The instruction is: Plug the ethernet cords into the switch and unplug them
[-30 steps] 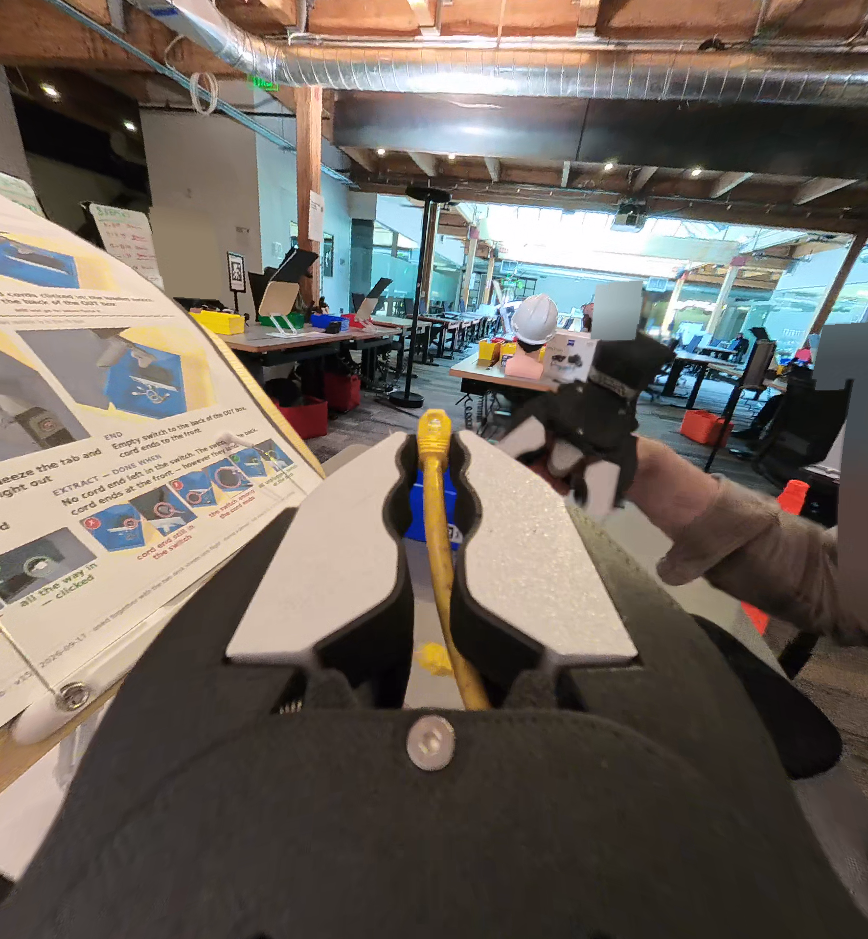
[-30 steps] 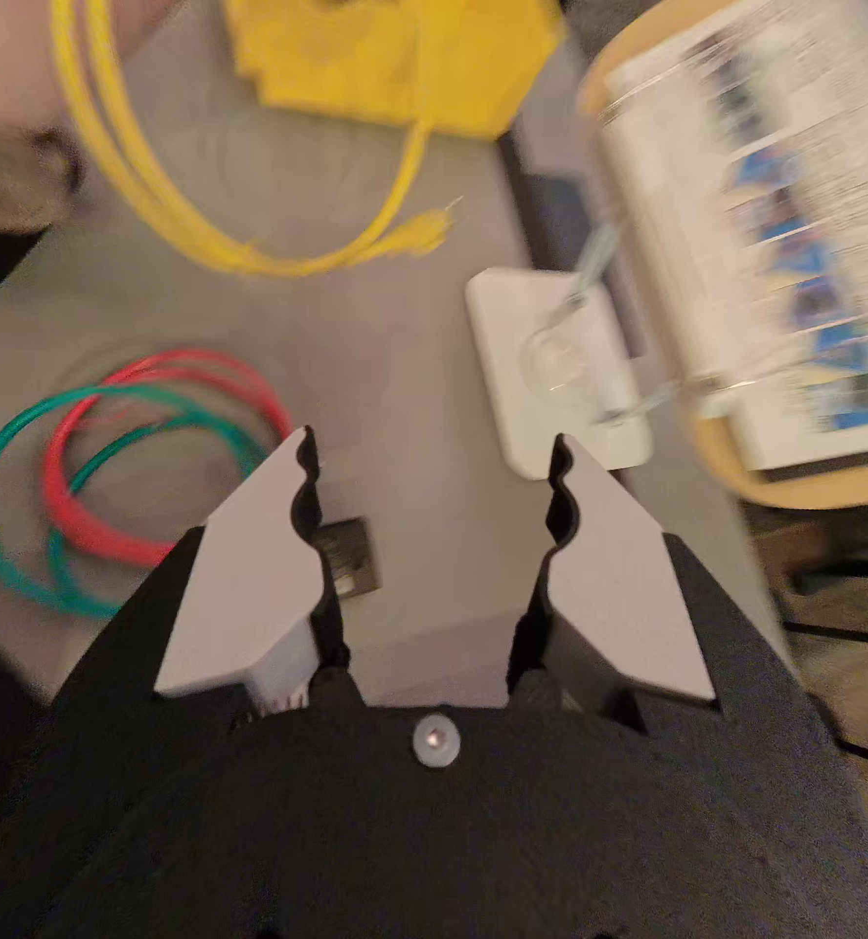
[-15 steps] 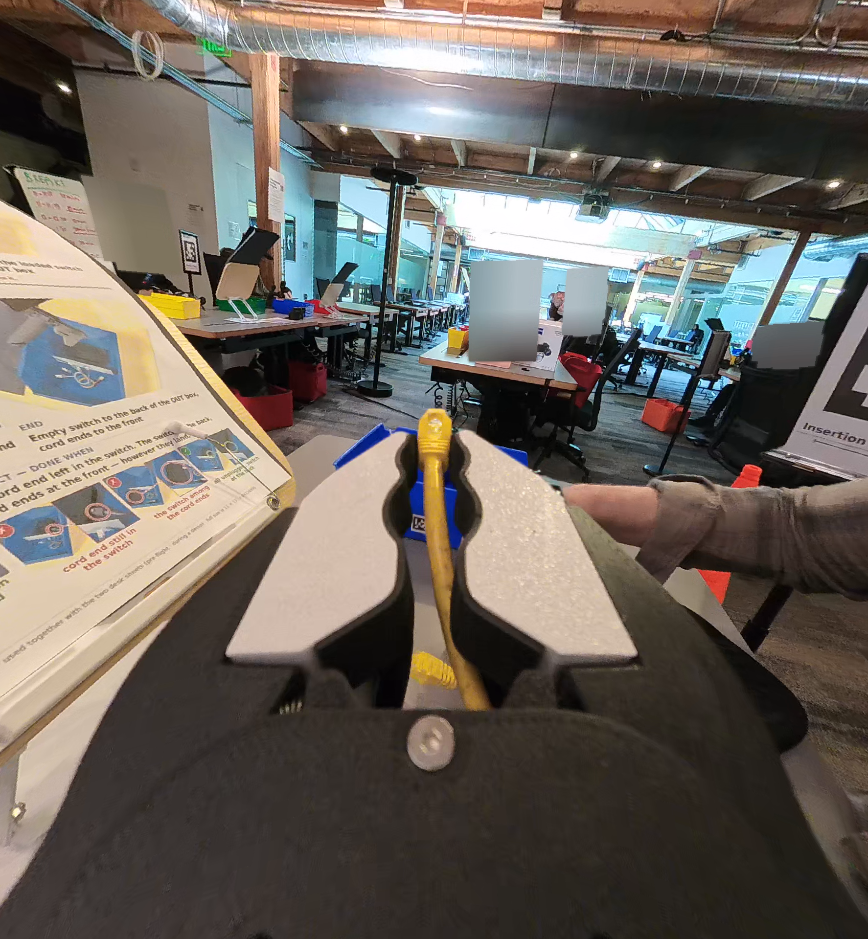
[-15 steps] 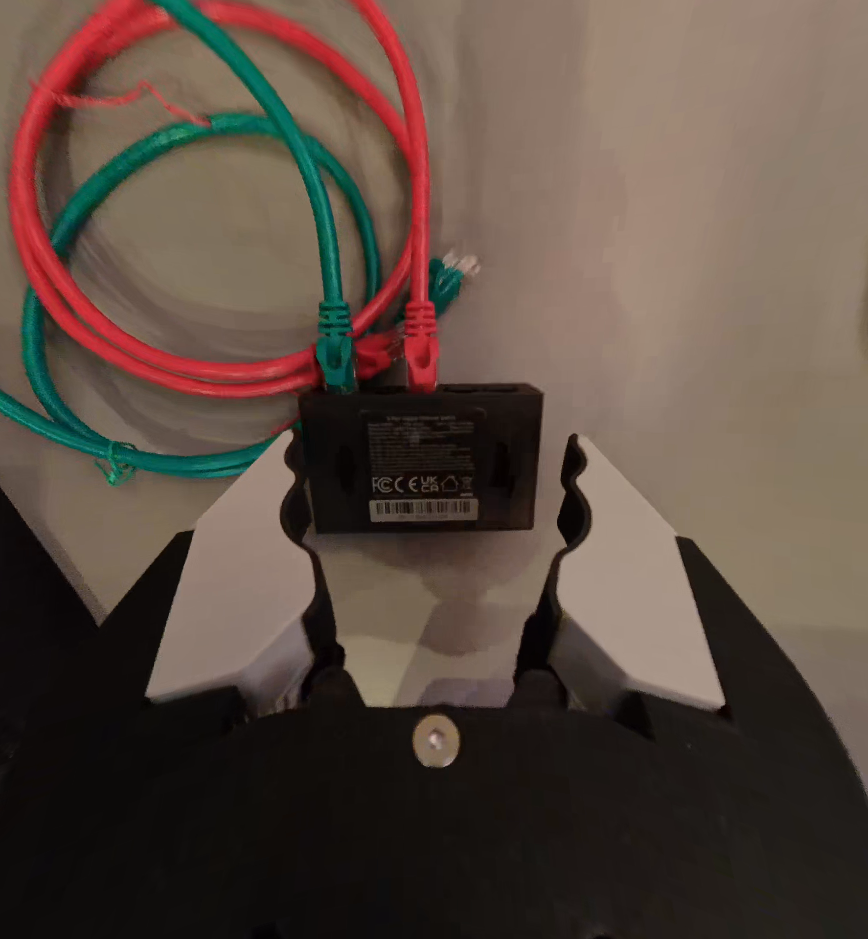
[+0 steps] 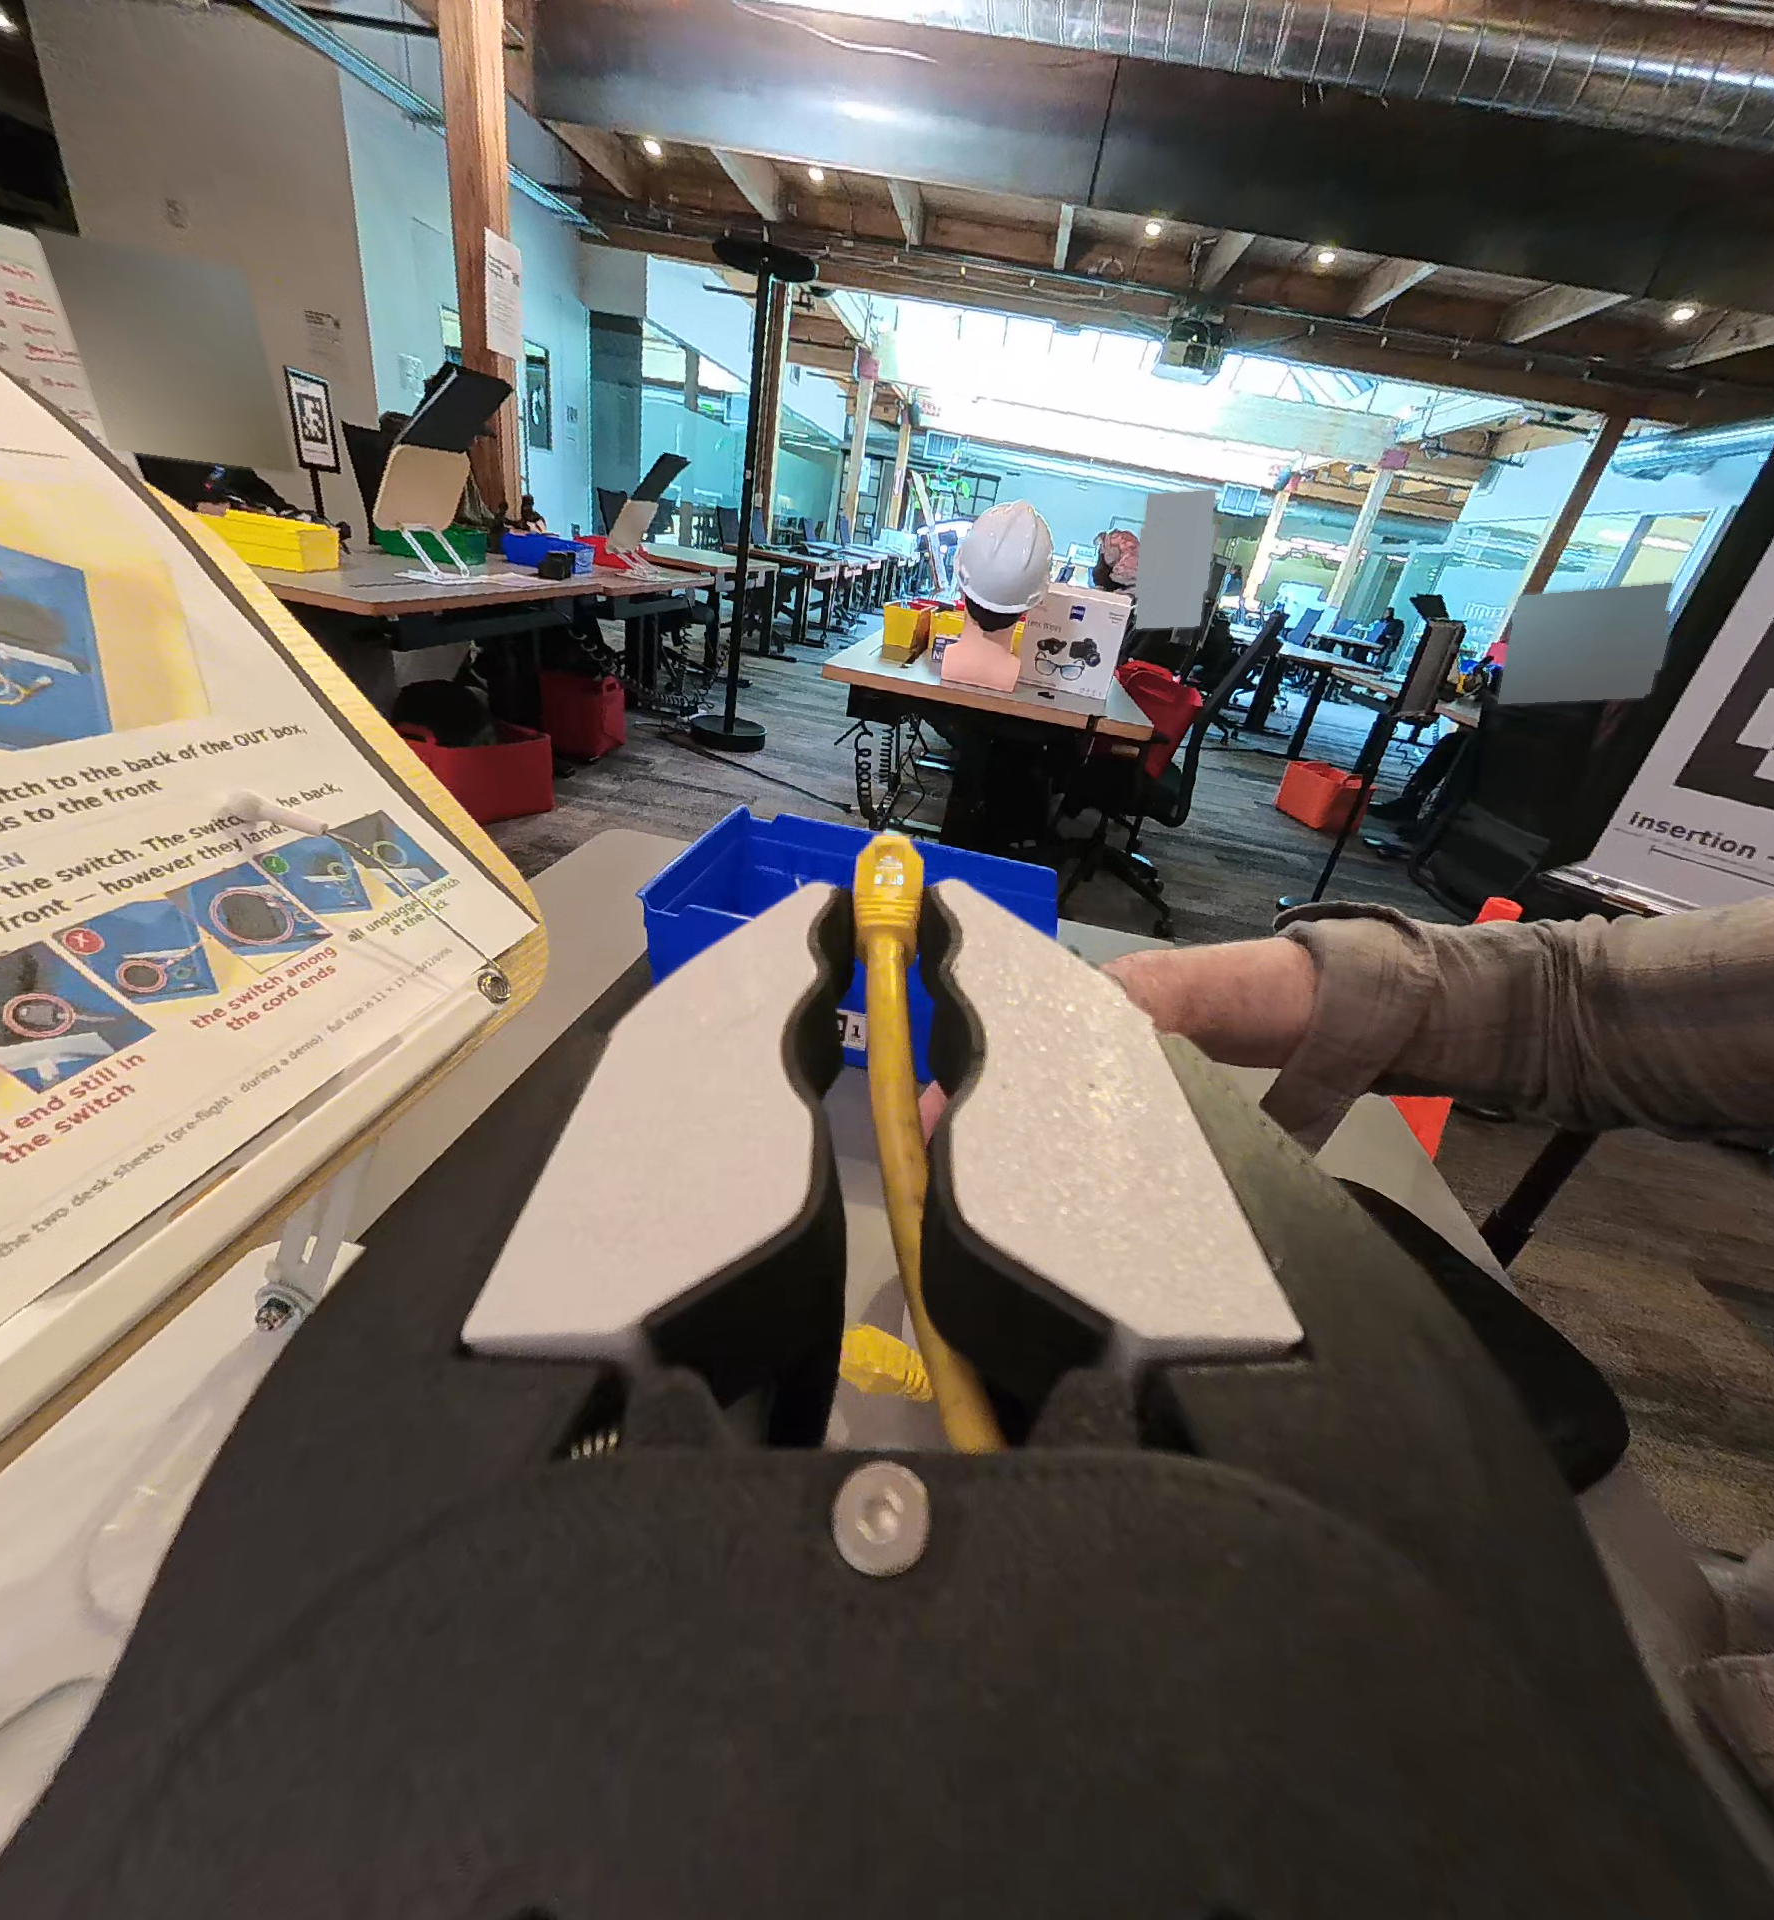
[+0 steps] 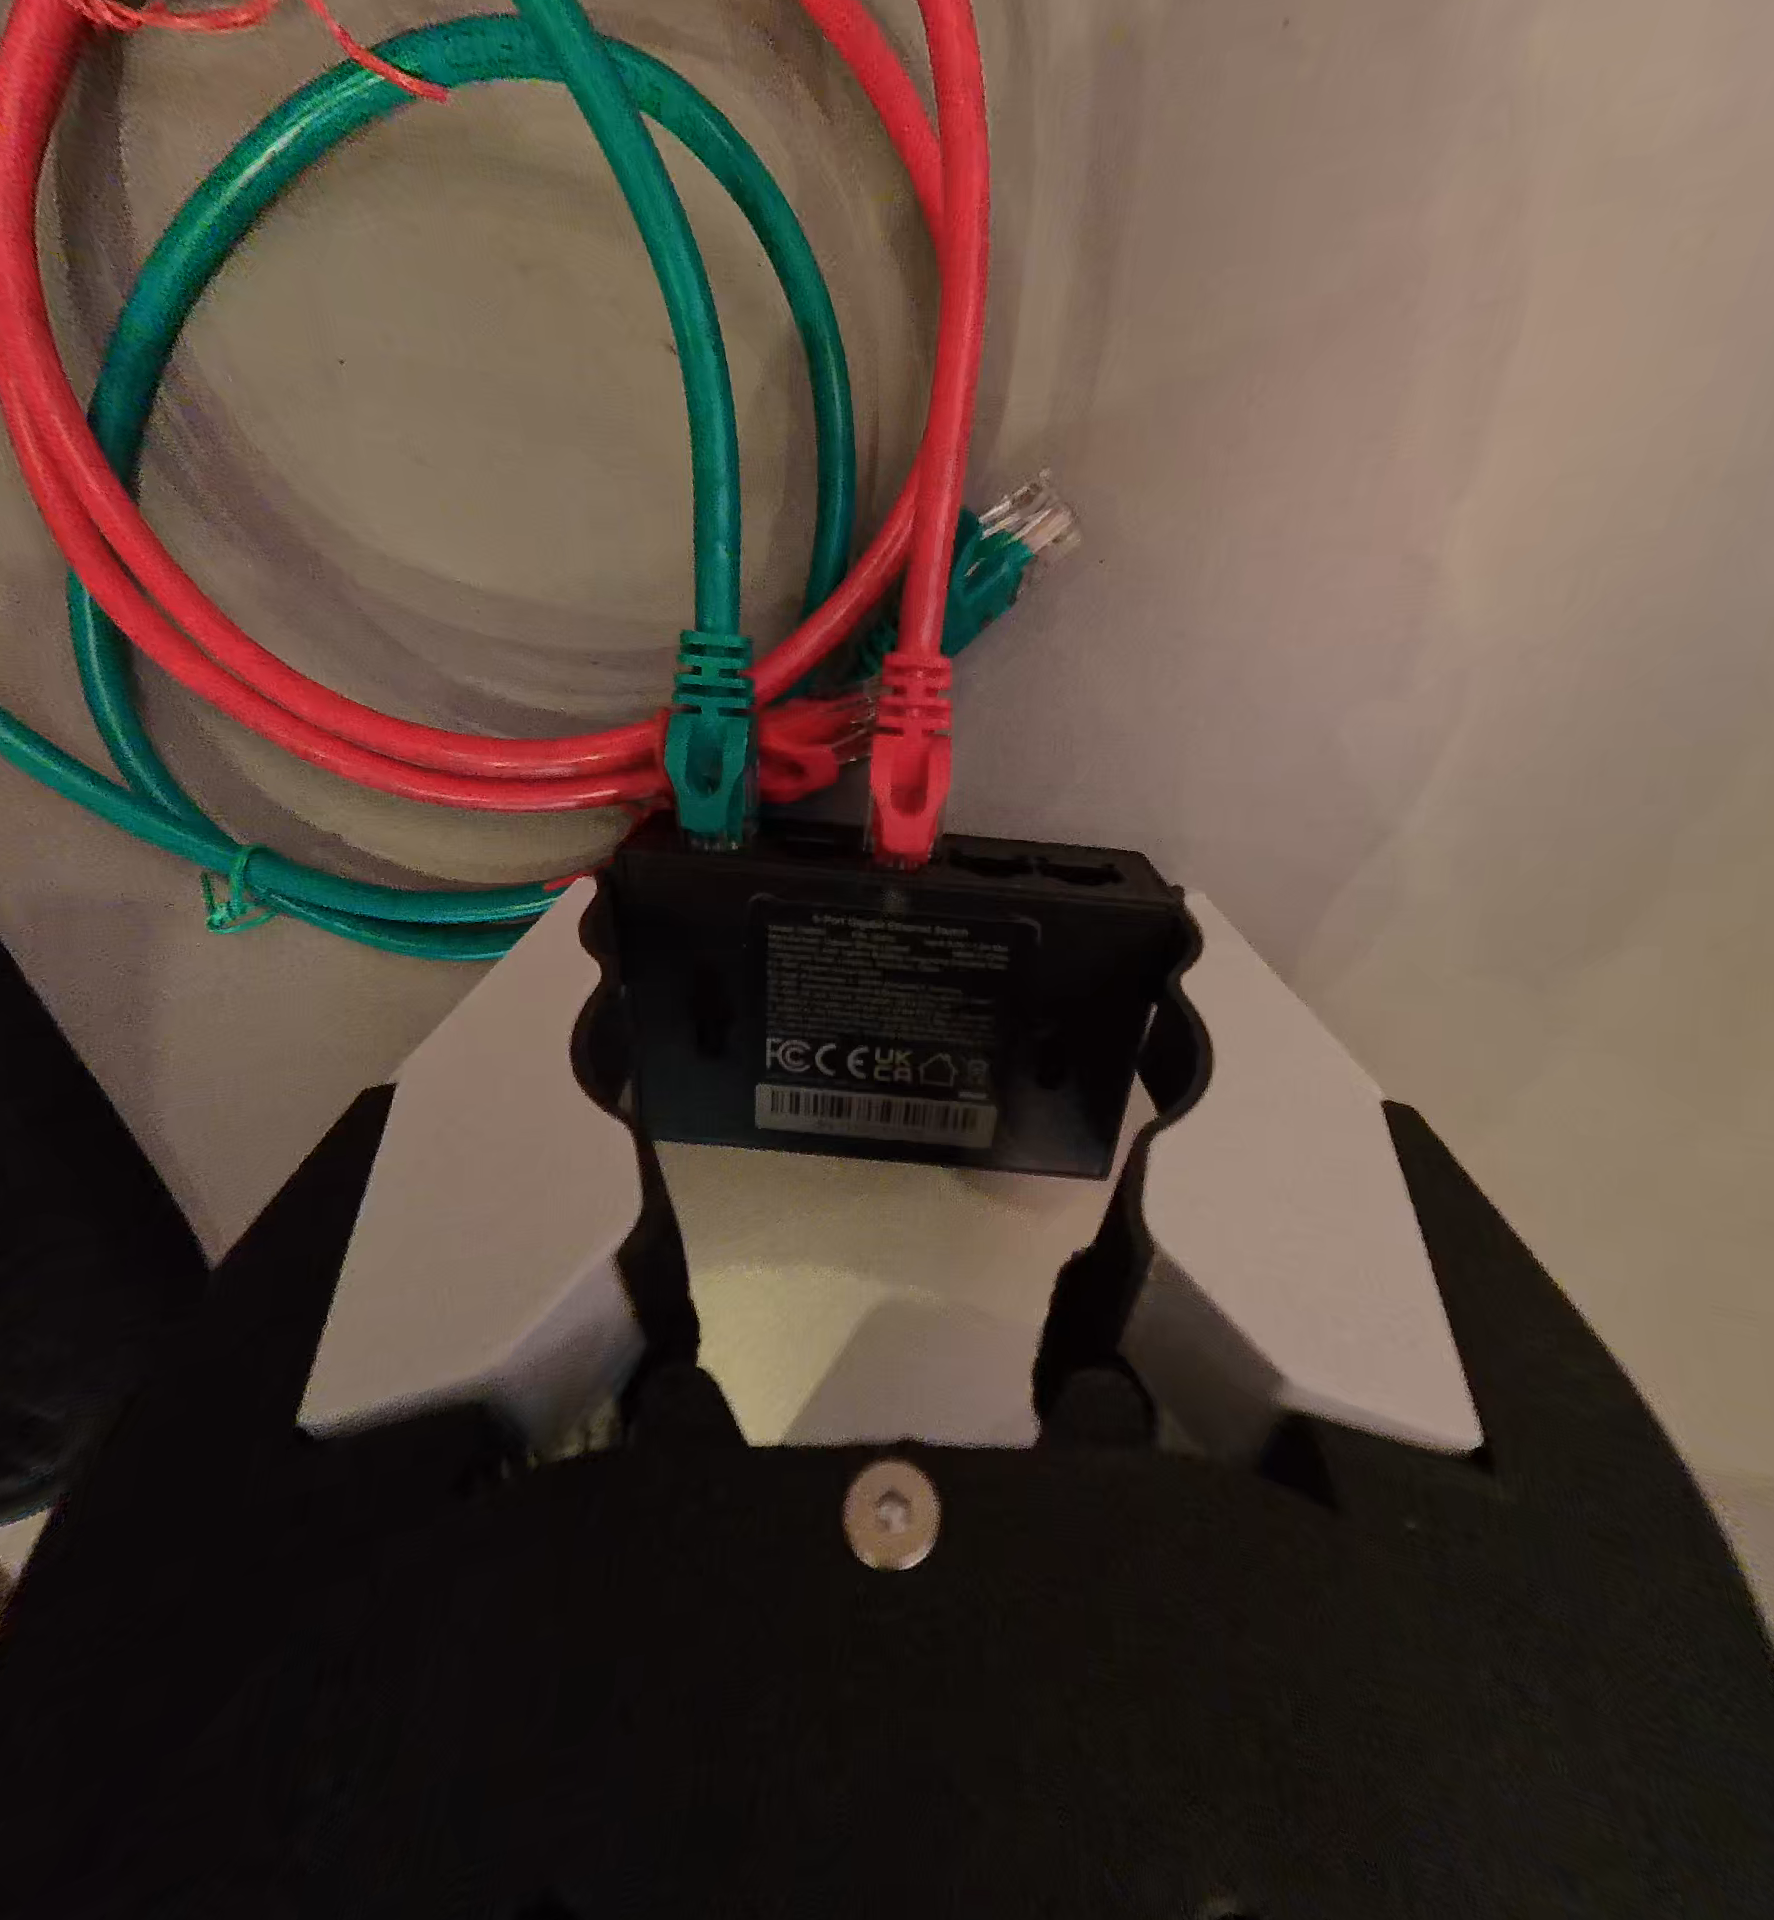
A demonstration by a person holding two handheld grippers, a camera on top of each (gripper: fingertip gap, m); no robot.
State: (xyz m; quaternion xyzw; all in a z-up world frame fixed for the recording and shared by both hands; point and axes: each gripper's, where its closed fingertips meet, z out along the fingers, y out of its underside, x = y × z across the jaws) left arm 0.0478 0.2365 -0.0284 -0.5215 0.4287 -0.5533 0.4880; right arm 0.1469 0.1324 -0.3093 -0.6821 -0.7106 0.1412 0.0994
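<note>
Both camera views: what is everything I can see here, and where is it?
switch: 1, black, on the grey table, between the right gripper's fingers
green cord: 1, green, coiled behind the switch, one end plugged in, other end loose
red cord: 1, red, coiled with the green one, one end plugged in
yellow cord: 1, yellow, clamped in the left gripper, plug pointing forward
bin: 1, blue, just beyond the left gripper
instruction board: 1, white sheet on wood, left
hard hat: 1, white, on a far desk
left gripper: shut on the yellow cord
right gripper: either side of the switch; contact unclear
person's arm: grey sleeve, right
</note>
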